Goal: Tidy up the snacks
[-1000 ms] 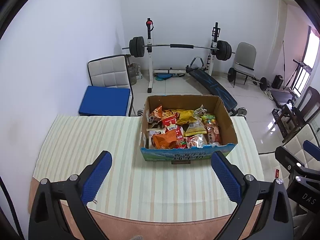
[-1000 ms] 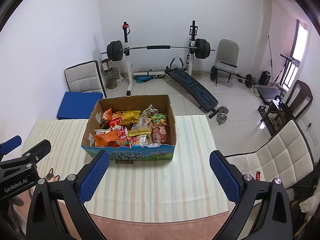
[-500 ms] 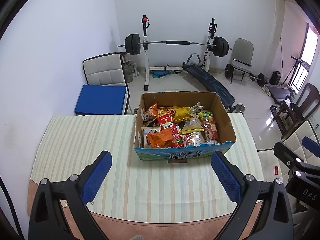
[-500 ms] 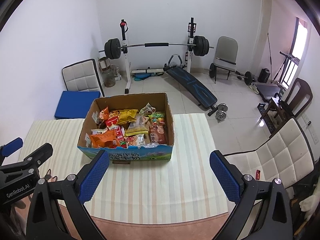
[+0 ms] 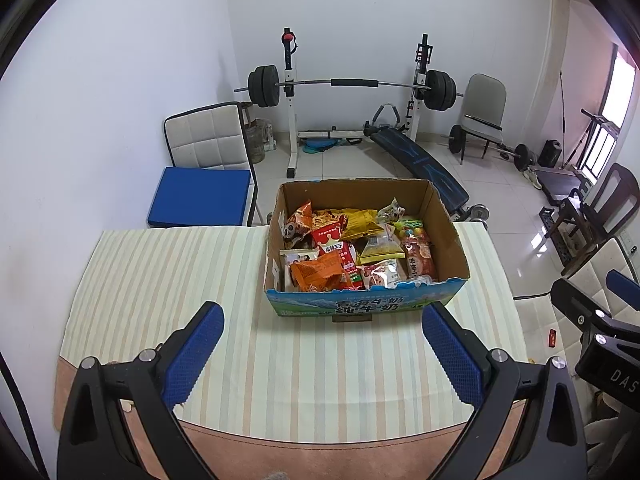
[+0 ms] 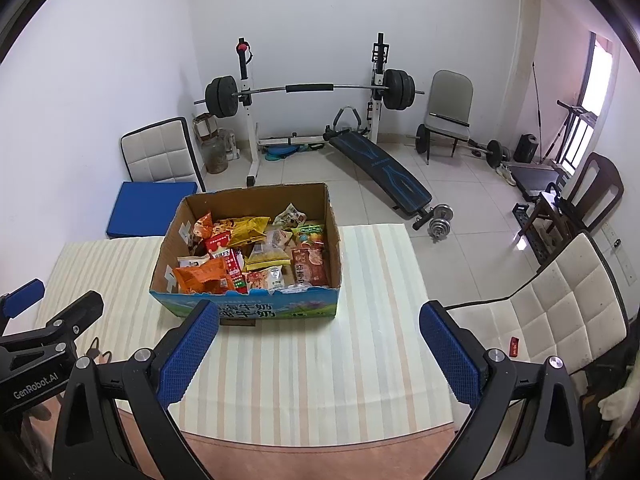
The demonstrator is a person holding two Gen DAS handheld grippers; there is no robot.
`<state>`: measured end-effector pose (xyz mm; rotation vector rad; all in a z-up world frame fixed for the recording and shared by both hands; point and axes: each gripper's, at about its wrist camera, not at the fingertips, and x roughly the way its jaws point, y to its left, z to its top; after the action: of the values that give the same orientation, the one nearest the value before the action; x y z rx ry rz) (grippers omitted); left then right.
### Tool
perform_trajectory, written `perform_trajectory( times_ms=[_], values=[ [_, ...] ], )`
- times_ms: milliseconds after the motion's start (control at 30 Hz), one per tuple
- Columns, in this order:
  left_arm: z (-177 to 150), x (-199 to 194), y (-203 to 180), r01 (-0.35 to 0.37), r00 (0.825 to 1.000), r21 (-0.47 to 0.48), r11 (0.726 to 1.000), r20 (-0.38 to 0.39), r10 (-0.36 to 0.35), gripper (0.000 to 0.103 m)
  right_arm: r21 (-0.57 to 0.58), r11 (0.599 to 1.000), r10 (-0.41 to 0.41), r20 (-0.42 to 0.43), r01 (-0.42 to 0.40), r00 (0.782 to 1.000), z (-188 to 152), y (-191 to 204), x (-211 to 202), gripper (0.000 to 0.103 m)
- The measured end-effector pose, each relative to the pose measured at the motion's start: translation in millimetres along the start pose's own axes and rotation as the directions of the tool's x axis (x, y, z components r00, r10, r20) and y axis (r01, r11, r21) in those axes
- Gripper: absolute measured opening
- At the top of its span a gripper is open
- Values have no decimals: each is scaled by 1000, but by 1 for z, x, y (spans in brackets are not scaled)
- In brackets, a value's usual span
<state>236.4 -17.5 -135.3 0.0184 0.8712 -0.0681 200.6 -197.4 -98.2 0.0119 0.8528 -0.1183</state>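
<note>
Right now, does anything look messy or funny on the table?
The snack packets are jumbled in the cardboard box, overlapping at all angles. Nothing has spilled onto the striped tablecloth. Both the left gripper and right gripper are open and empty.

My right tongs (image 5: pixel 600 320) run off the frame's edge beside my left pair, so their jaws' gap escapes me. The box's (image 5: pixel 360 306) near wall hides its lowest packets (image 5: pixel 320 272); their print is too small to read.

Box (image 5: pixel 362 304): sits higher and farther in both wrist views than before; both grippers drawn back.
</note>
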Motion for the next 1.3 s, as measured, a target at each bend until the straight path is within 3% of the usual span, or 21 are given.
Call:
perform_trajectory(
  times_ms=[1300],
  values=[
    [-1, -9, -7, -23, 999, -33, 999, 34, 24, 102, -12, 1000, 12, 26, -12, 1000, 9, -1, -19, 102]
  ],
)
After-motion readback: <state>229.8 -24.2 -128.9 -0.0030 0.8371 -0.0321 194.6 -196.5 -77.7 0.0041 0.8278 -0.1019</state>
